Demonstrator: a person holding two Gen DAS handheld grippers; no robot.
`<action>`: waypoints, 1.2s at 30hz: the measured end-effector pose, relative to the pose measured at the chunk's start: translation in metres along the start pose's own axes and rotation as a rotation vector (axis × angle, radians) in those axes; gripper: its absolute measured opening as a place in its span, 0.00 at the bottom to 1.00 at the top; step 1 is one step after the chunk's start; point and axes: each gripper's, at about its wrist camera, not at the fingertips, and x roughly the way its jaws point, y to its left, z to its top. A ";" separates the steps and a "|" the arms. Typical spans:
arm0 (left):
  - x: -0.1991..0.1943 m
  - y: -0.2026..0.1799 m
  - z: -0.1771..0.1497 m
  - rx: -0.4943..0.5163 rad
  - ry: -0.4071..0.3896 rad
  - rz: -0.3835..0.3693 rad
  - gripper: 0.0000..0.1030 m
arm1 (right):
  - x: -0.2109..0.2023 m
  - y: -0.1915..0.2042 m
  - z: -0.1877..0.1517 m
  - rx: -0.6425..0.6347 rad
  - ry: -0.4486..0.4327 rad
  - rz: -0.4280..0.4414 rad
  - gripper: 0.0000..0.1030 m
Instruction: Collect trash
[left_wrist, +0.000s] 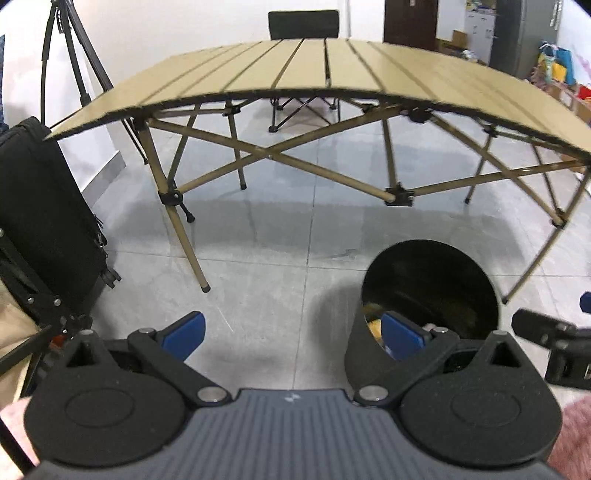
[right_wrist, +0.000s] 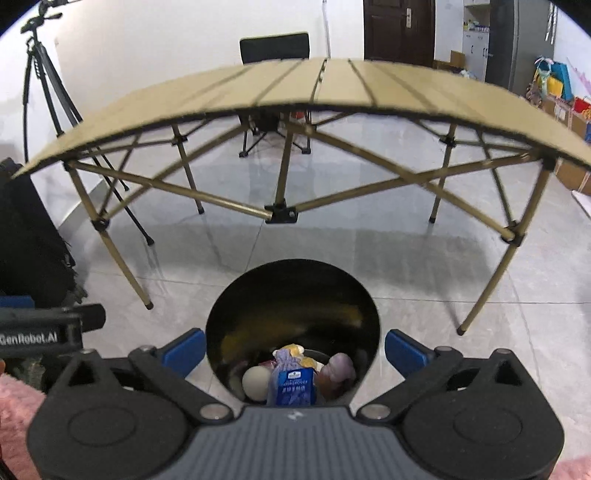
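Note:
A black round trash bin stands on the floor in front of the tan folding table. Inside it lie a blue snack packet, a pale ball and other crumpled trash. My right gripper is open and empty, right above the bin's mouth. My left gripper is open and empty, to the left of the bin, with its right finger over the bin's rim. The table top is bare in both views.
A black case and a folded frame stand at the left. A tripod stands by the left wall. A black chair sits behind the table. Boxes and coloured bags are at the far right. Grey tiled floor lies around the bin.

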 end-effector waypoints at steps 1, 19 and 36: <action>-0.010 0.001 -0.003 0.000 -0.001 -0.012 1.00 | -0.013 0.000 -0.002 0.000 -0.007 -0.004 1.00; -0.136 -0.004 -0.059 0.042 -0.081 -0.083 1.00 | -0.152 0.012 -0.051 -0.014 -0.080 0.003 1.00; -0.153 -0.001 -0.070 0.044 -0.106 -0.090 1.00 | -0.176 0.012 -0.063 -0.001 -0.118 -0.001 1.00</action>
